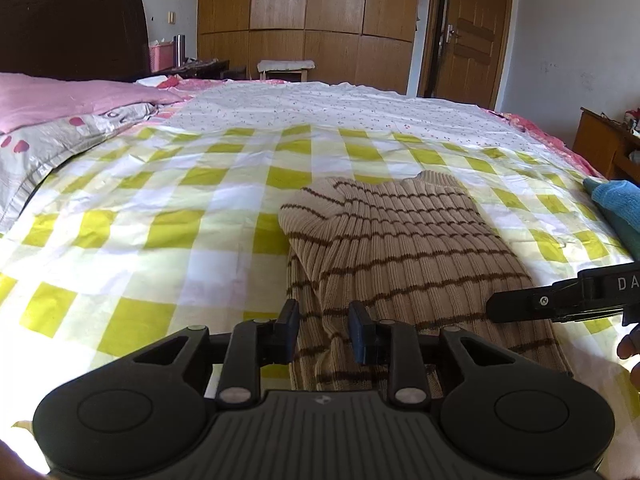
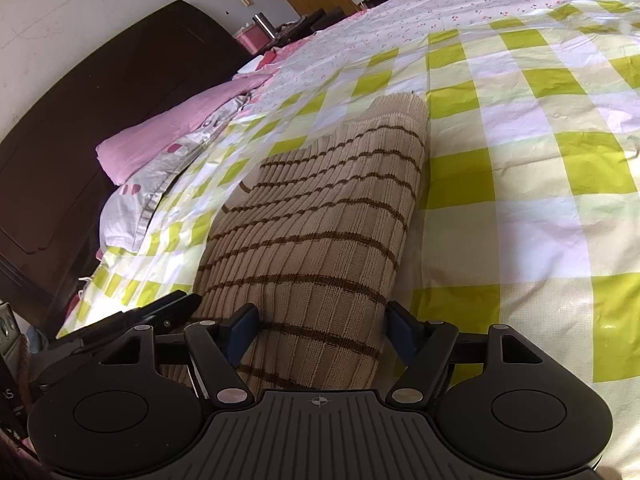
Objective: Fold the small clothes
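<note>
A beige ribbed sweater (image 1: 400,240) with thin brown stripes lies folded lengthwise on the yellow-and-white checked bed cover (image 1: 160,220), collar end away from me. My left gripper (image 1: 325,324) hovers over the sweater's near left edge, its jaws a little apart; fabric lies between them, and the pads do not press it. In the right wrist view the sweater (image 2: 320,220) runs up the middle. My right gripper (image 2: 322,330) stands wide open astride its near end, with the fingers (image 2: 244,328) clear of the knit. One right finger (image 1: 520,304) reaches in from the right edge.
A pink pillow (image 1: 60,104) and a dark headboard (image 1: 72,24) are at the left. A blue cloth (image 1: 616,200) lies at the bed's right edge. A floral sheet (image 1: 320,108) covers the far half of the bed, with a wooden wardrobe (image 1: 304,16) and door (image 1: 472,32) behind.
</note>
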{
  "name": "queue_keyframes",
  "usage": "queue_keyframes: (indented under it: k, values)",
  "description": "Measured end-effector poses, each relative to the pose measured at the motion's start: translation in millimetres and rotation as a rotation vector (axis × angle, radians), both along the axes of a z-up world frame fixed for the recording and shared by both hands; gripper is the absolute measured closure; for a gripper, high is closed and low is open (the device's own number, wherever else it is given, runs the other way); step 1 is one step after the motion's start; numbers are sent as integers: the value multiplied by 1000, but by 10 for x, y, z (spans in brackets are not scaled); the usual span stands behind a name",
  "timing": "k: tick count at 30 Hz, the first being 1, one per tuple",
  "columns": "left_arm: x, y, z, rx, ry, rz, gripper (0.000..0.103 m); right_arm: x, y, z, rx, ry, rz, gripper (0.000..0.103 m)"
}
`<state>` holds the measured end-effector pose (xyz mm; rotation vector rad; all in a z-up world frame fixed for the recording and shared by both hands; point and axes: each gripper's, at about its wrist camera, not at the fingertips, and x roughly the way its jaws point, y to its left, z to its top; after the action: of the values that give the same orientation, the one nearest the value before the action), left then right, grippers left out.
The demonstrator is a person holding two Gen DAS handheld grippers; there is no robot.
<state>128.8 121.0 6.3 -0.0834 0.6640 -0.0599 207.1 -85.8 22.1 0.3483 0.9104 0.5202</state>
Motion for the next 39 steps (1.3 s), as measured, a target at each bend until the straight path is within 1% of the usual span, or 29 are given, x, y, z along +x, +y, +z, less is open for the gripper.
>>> queue_keyframes:
  k: [2, 6, 9, 12, 14, 15, 16, 17, 19, 21, 22, 24, 25, 26, 27, 28, 33, 35, 36, 37, 39]
  values:
    - [9, 29, -37, -17, 3, 14, 63, 2, 34, -20, -2, 6, -2, 32]
    - [-45, 111, -18, -52, 3, 37, 63, -26, 120, -23, -27, -9, 2, 32]
    - [-139, 145, 53, -86, -11, 11, 63, -29, 115, -21, -26, -10, 0, 32]
    - [-144, 120, 47, -108, 7, -20, 62, -22, 100, -28, -21, -3, -3, 32]
    - [-86, 93, -39, -98, 40, -24, 53, -20, 110, -24, -29, -5, 0, 32]
    - [-64, 90, -95, -93, 50, -12, 51, -24, 114, -21, -32, -6, 2, 32]
    - [-55, 95, -137, -103, 54, -6, 46, -27, 115, -18, -35, -6, 6, 32]
    - [-45, 105, -167, -117, 61, -2, 44, -31, 116, -18, -39, -7, 10, 32]
    - [-37, 110, -197, -131, 75, 5, 43, -26, 129, -29, -46, -1, 18, 32]
    - [-45, 74, -209, -134, 83, -15, 49, -23, 144, -52, -57, 10, 12, 39]
    - [-52, 51, -217, -143, 89, -40, 57, -25, 153, -52, -65, 11, 8, 41]
    - [-81, 8, -205, -134, 83, -55, 60, -31, 127, -38, -61, 10, 8, 53]
    - [-88, -1, -199, -138, 82, -61, 63, -34, 103, -25, -55, 10, 11, 55]
    - [-97, -4, -187, -164, 82, -69, 66, -38, 78, -11, -49, 12, 14, 60]
    - [-110, -19, -170, -193, 83, -78, 67, -45, 52, 6, -45, 14, 16, 62]
    - [-123, -50, -161, -206, 83, -95, 69, -63, 20, 30, -47, 13, 18, 63]
    - [-233, -376, -155, -241, 81, -196, 69, -231, -206, 122, -100, -7, 2, 64]
    - [-243, -463, -183, -230, 81, -205, 68, -270, -329, 124, -105, 4, -11, 63]
    - [-246, -481, -187, -219, 80, -200, 68, -283, -398, 118, -103, 13, -15, 60]
    - [-246, -480, -175, -211, 80, -192, 68, -295, -433, 121, -100, 16, -21, 58]
    - [-270, -460, -121, -182, 79, -174, 68, -348, -470, 166, -95, -2, -34, 58]
